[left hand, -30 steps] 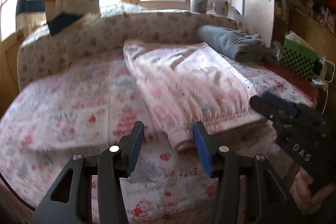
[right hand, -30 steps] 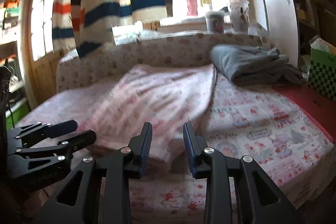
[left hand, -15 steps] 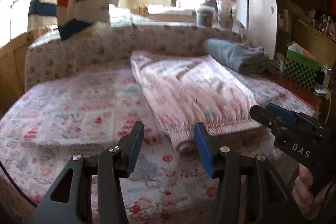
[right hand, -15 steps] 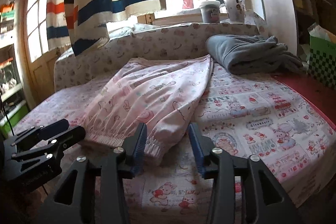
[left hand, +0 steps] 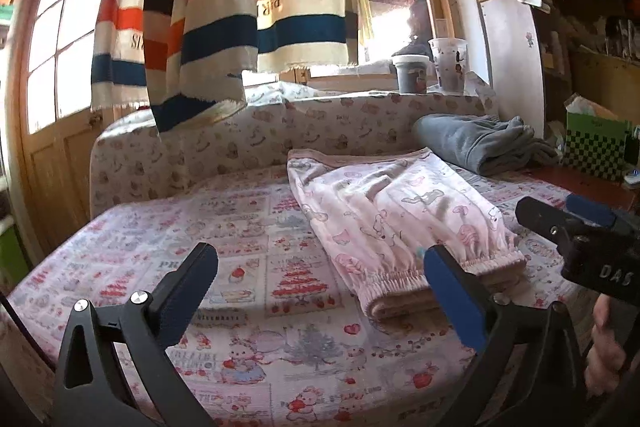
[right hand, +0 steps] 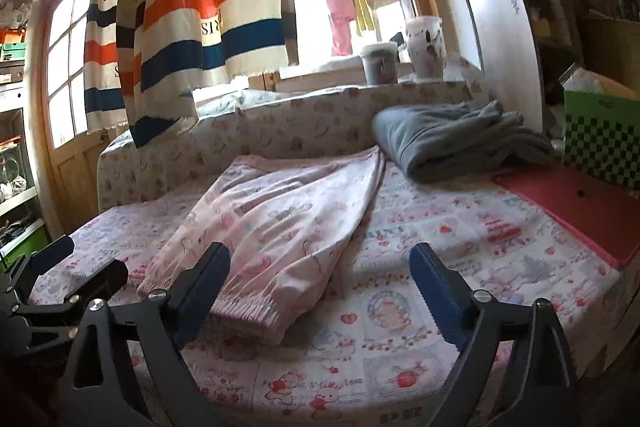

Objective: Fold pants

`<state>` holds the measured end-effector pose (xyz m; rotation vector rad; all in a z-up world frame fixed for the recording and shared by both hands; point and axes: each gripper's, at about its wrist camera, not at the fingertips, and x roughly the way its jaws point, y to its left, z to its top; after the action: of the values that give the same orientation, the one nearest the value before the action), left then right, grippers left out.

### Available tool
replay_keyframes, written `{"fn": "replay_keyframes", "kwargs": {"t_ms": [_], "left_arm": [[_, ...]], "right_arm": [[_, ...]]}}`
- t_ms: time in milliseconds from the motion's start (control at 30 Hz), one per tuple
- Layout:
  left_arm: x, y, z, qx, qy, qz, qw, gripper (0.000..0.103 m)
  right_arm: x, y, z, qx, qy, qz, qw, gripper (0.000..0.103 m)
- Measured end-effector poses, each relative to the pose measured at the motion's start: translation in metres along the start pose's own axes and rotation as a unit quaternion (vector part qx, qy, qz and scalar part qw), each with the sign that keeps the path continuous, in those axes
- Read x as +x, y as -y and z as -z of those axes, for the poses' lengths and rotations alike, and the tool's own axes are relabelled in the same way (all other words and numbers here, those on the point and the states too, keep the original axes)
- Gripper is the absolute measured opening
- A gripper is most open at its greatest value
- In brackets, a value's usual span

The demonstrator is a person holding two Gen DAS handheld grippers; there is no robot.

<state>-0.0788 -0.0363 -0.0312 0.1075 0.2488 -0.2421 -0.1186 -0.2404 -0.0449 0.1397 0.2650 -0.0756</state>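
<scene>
Pink printed pants (left hand: 396,219) lie folded lengthwise on the patterned bed cover (left hand: 224,239), cuffs toward me, waist toward the back cushion. They also show in the right wrist view (right hand: 276,227). My left gripper (left hand: 320,283) is open and empty, hovering near the bed's front edge just left of the cuffs. My right gripper (right hand: 316,283) is open and empty, hovering over the cuff end of the pants. Each gripper shows at the edge of the other's view, the right one (left hand: 584,239) and the left one (right hand: 60,279).
A folded grey garment (left hand: 484,143) lies at the back right. A red flat item (right hand: 576,207) lies on the bed's right side beside a green checkered box (right hand: 600,143). Two cups (left hand: 432,71) stand on the window ledge. A striped blanket (left hand: 224,7) hangs above.
Both grippers opened wide, having let the pants go, and drew back and up from the cuffs. The pants settled flat on the bed.
</scene>
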Motion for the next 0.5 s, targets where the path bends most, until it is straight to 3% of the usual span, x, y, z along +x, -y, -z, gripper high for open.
{"fn": "replay_keyframes", "kwargs": {"t_ms": [33, 267, 367, 500], "left_arm": [[0.0, 0.002, 0.0, 0.006, 0.002, -0.004, 1.0, 0.102], [-0.007, -0.005, -0.015, 0.002, 0.024, -0.009, 0.9997, 0.102], [-0.006, -0.014, -0.035, 0.011, 0.038, -0.014, 0.9991, 0.102], [0.016, -0.029, -0.07, 0.025, 0.023, -0.024, 0.9991, 0.102]], "right_arm": [[0.0, 0.001, -0.001, -0.002, 0.001, -0.002, 1.0, 0.102], [0.003, 0.013, -0.019, 0.006, 0.003, -0.016, 1.0, 0.102], [0.005, 0.022, -0.041, 0.004, 0.015, -0.015, 1.0, 0.102], [0.016, 0.034, -0.08, -0.004, 0.027, -0.005, 1.0, 0.102]]}}
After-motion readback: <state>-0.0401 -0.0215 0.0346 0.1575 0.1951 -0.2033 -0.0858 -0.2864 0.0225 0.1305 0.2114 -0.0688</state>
